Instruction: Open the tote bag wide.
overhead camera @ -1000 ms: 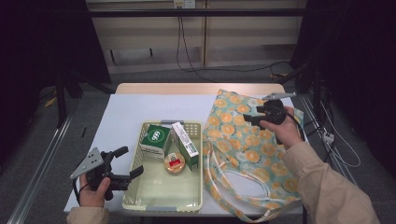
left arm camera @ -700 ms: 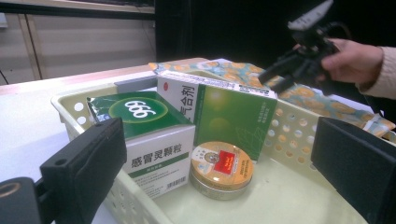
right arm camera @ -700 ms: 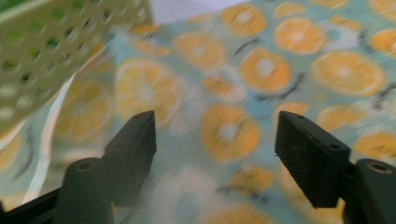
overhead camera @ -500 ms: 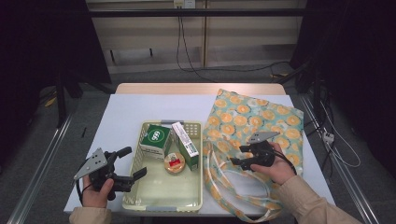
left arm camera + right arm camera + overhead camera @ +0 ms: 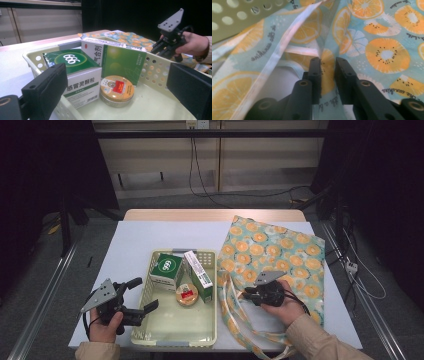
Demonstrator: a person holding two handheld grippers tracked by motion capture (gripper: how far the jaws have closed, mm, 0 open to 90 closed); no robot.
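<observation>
my right gripper [image 5: 327, 75] pinches a fold of the fruit-print bag [image 5: 280, 252] near its mouth, just beside the basket [image 5: 172, 336]. my left gripper [image 5: 142, 295] gapes wide over the basket's left rim. inside, a green box [image 5: 75, 72] reads "666"; bare table [image 5: 140, 237] beyond.

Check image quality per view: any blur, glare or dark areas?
High view: table evenly lit, surroundings near black, overall soft. Left gripper view: boxes and round tin sharp enough to read print, mild glare on the green box, near fingers blurred. Right gripper view: fruit-print bag clear, top-left basket corner soft.
</observation>
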